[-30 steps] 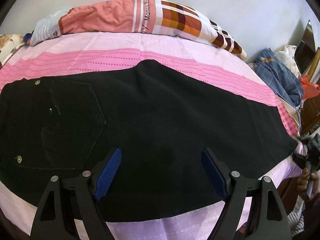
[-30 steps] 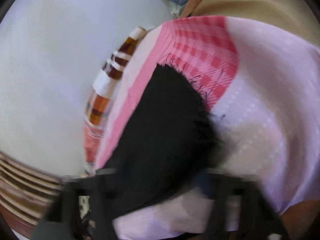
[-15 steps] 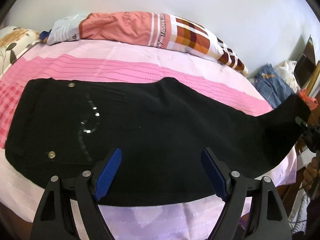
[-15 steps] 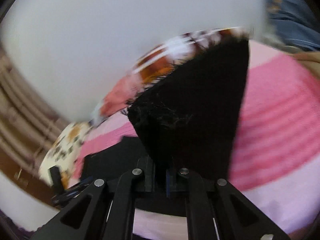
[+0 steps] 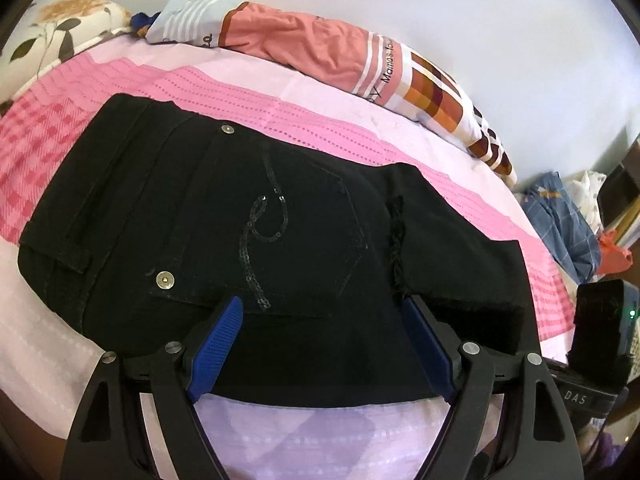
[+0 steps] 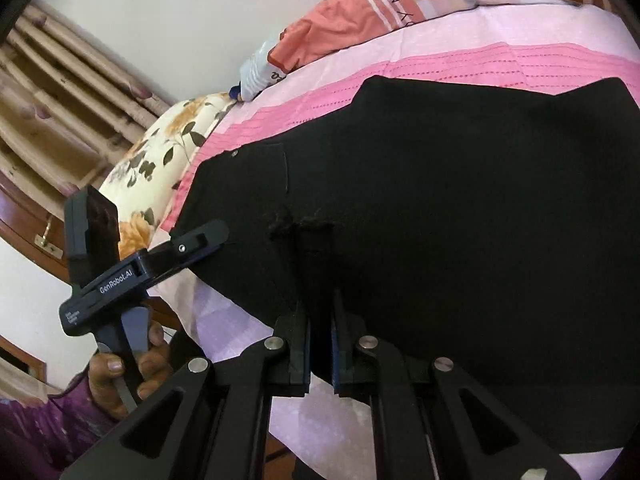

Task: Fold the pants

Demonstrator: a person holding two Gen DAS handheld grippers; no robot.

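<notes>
Black pants (image 5: 224, 216) lie across the pink bedsheet, waistband at the left, with a back pocket and sequin pattern facing up. The leg end with a frayed hem (image 5: 396, 236) is folded over onto the seat area. My left gripper (image 5: 320, 344) is open and empty, hovering over the near edge of the pants. My right gripper (image 6: 320, 344) is shut on the frayed hem (image 6: 304, 228) and holds it over the pants (image 6: 460, 200). The left gripper's body (image 6: 132, 268) shows at the left in the right wrist view.
A pink and orange patterned pillow (image 5: 340, 52) lies along the far side of the bed by the wall. A floral pillow (image 5: 60, 32) is at the far left. Piled clothes (image 5: 568, 220) lie off the bed's right end. Curtains (image 6: 68, 92) hang beyond the floral pillow.
My right gripper has carried the leg end from the bed's right end over to the left, onto the seat area. My left gripper has shifted left toward the waistband and stayed open.
</notes>
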